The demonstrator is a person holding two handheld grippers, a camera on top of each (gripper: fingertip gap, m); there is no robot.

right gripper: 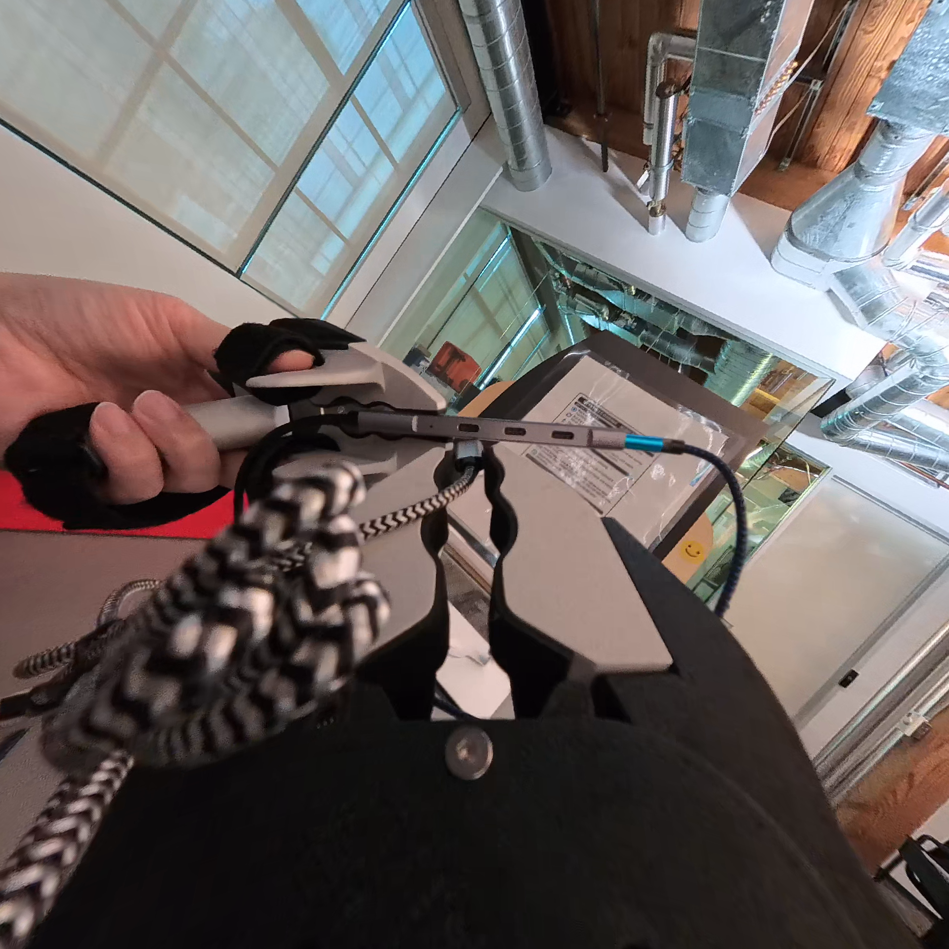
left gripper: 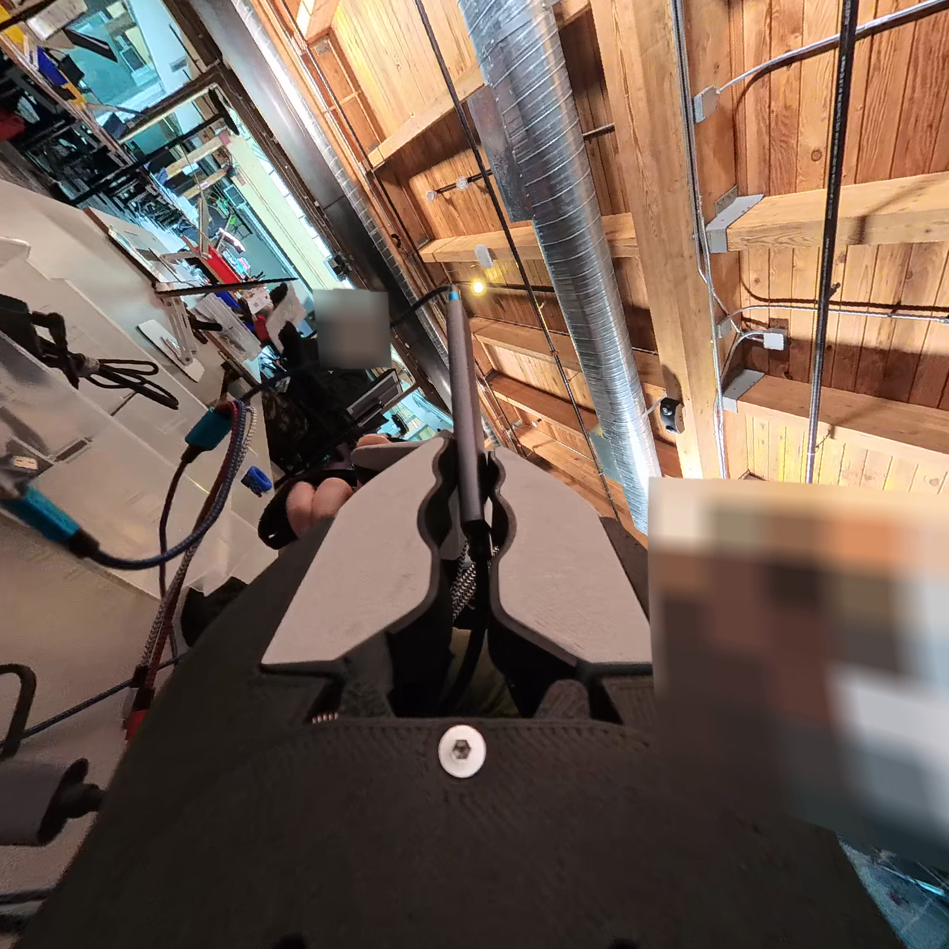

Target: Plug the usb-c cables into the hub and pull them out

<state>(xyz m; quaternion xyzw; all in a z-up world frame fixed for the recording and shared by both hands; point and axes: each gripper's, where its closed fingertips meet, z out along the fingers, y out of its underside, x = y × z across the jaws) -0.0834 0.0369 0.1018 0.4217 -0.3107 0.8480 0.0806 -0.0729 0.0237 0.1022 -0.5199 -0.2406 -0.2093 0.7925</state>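
Observation:
In the left wrist view my left gripper (left gripper: 464, 454) is shut on the slim grey hub (left gripper: 462, 390), which sticks forward out of the jaws. A blue plug (left gripper: 452, 295) sits in its far end. In the right wrist view the hub (right gripper: 493, 429) lies crosswise, held at its left end by the left gripper (right gripper: 359, 411), with several empty ports along its side and the blue plug (right gripper: 644, 442) with a dark blue braided cable at its right end. My right gripper (right gripper: 468, 459) is shut on the grey plug (right gripper: 466, 451) of a black-and-white braided cable (right gripper: 411, 513), pressed against the hub's lower edge. I cannot tell whether it is seated.
A white table (left gripper: 102, 590) at the left holds more cables with a teal plug (left gripper: 205, 429) and a blue plug (left gripper: 46, 513), plus red and white braided cables (left gripper: 169, 590). A boxed panel with a taped sheet (right gripper: 642, 411) stands behind the hub. A loop of the braided cable (right gripper: 246, 606) hangs close to the right camera. Both grippers' tips are close together, under 4 cm apart.

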